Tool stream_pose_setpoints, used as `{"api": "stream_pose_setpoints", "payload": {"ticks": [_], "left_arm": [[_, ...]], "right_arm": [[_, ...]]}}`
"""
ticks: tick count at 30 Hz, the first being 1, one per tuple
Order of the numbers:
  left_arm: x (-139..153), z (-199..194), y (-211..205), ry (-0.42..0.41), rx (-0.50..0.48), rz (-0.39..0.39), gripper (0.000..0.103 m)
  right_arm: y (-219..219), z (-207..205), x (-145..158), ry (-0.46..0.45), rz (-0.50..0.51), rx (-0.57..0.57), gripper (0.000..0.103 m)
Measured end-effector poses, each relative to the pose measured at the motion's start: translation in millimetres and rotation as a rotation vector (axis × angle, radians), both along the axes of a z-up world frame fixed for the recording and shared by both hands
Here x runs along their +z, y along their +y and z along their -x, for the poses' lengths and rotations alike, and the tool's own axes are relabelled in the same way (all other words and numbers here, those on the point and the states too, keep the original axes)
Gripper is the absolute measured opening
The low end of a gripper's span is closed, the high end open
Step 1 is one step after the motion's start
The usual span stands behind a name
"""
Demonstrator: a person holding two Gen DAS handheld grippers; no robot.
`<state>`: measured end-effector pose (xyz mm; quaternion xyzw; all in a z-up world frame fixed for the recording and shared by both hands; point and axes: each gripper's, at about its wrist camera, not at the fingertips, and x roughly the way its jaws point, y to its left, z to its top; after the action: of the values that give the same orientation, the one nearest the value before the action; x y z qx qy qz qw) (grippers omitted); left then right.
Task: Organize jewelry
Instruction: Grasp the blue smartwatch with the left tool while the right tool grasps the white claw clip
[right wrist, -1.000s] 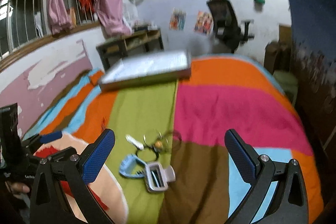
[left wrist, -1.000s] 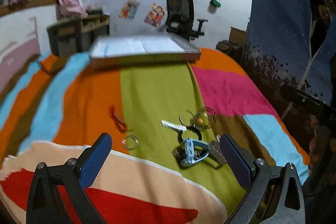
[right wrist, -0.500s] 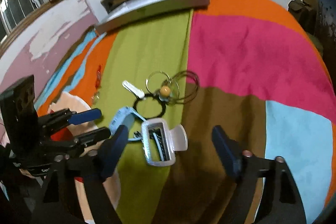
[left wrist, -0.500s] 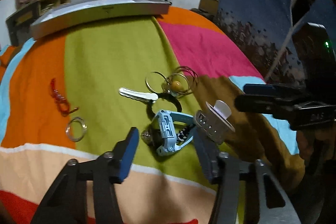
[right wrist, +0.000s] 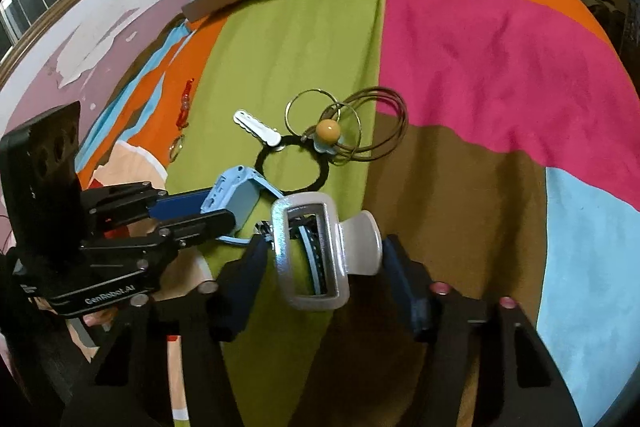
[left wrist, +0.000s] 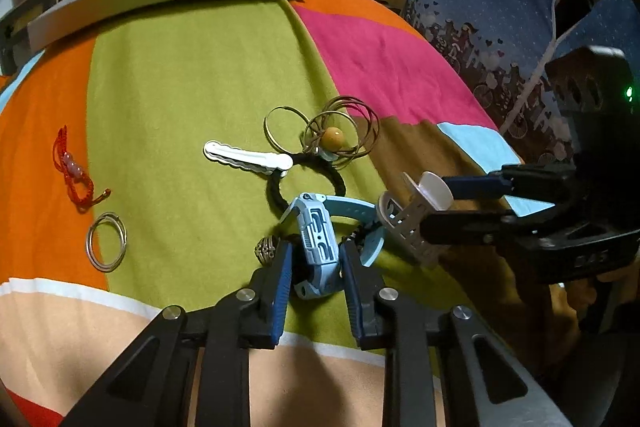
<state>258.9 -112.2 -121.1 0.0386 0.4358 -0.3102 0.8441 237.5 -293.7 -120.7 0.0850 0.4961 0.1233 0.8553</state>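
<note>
The left gripper [left wrist: 316, 263] had narrowed onto the light-blue watch [left wrist: 318, 243], its pads against the case sides. The right gripper [right wrist: 320, 259] bracketed the silver hair claw clip [right wrist: 316, 251], seemingly touching it. Both lay on the bed's blanket [left wrist: 180, 87]. Lifting slowly would probably avoid snagging the black hair tie [left wrist: 308, 167].

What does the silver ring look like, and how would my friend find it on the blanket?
Start at the striped blanket and find where its orange stripe meets the green one, to the left of the left gripper. Just below the red cord bracelet lies the silver ring, flat and alone. Unlike the gold hoops tangled farther right, it is silver and touches nothing else.
</note>
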Motion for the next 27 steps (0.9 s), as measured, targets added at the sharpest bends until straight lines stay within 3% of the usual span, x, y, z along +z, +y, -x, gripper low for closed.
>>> {"api": "stream_pose_setpoints", "payload": {"ticks": [8,18,21,27], "left_arm": [[6.7,-0.9,6.5,0.051,0.044,0.009,0.020],[20.9,7.3,27.6,0.147,0.117,0.064,0.018],[31.2,11.6,33.8,0.123,0.142,0.070,0.018],[68.2,18.0,43.7,-0.049,0.192,0.059,0.018]], "right_arm": [[-2.6,1.1,9.7,-0.042,-0.039,-0.005,0.049],[-18.7,5.9,40.1,-0.183,-0.110,-0.074,0.049],[-19.4,7.0,45.3,-0.212,-0.123,-0.086,0.049],[-19.8,12.9,62.1,-0.289,-0.122,-0.114,0.049]]}}
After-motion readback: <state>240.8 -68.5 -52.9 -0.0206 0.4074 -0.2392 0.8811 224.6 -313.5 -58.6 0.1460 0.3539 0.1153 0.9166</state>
